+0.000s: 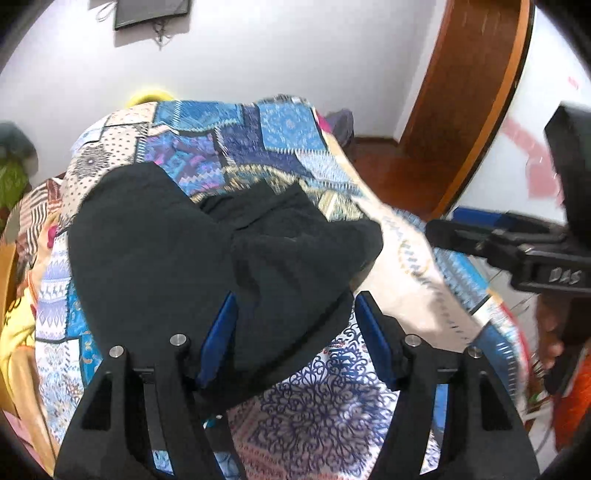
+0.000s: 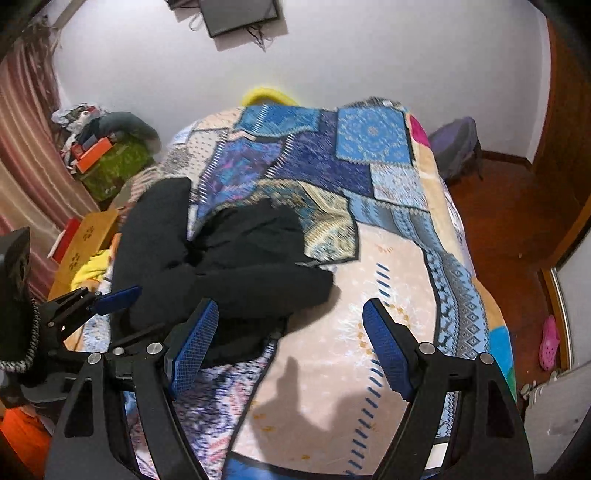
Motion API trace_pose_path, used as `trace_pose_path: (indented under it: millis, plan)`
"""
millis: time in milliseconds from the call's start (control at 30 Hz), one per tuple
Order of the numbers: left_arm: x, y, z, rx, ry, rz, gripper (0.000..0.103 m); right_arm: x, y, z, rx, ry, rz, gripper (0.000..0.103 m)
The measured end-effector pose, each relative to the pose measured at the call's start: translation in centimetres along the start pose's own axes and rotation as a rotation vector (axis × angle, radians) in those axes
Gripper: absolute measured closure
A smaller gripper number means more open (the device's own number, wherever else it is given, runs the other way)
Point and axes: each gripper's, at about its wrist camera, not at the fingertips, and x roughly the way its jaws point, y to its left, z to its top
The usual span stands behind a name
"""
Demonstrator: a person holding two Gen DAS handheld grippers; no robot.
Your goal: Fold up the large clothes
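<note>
— Nearest to the left camera, what do you see?

— Two black fingers with blue pads; the left gripper [image 1: 293, 332] has its jaws apart. A fold of the black garment [image 1: 207, 236] lies between the pads, and I see a gap on the right side, so the pads do not press it.

— And the right gripper?

— The right gripper [image 2: 288, 347] also stands wide open over the bed, with nothing between its jaws. Under it is the pale part of the bedcover [image 2: 369, 266], with shadows on it.

— Where is the garment exactly?

— It lies bunched on the bedcover, at the near left part of the bed. In the right view it reaches from near the left pad of that gripper to the left edge of the bed, with one dark part, maybe a sleeve, going far along that edge. It is not flat; there are thick folds.

— Do the two grippers see each other?

— Yes. In the right view the left one comes in at the left edge, its blue pad beside the garment. In the left view the right one shows at the right edge, and a hand [image 1: 550, 332] holds it.

— What is behind?

— The patchwork cover in blue, then a yellow thing [image 2: 266, 95] at the far end of the bed, a white wall with a dark screen [image 2: 240, 14], a wooden door [image 1: 465, 92], and a pink shoe [image 2: 549, 341] on the floor.
</note>
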Motion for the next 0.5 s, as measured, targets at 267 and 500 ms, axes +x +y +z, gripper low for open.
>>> trace_pose_path:
  millis: [267, 500]
  plan:
    - [-5.6, 4.8, 0.4, -0.024, -0.162, 0.155, 0.037, 0.7, 4.5, 1.6, -0.051, -0.024, 0.071, 0.025]
    - [-2.2, 10.4, -1.0, -0.155, -0.071, 0.22, 0.037, 3.4, 8.8, 2.5, -0.108, -0.019, 0.118, 0.025]
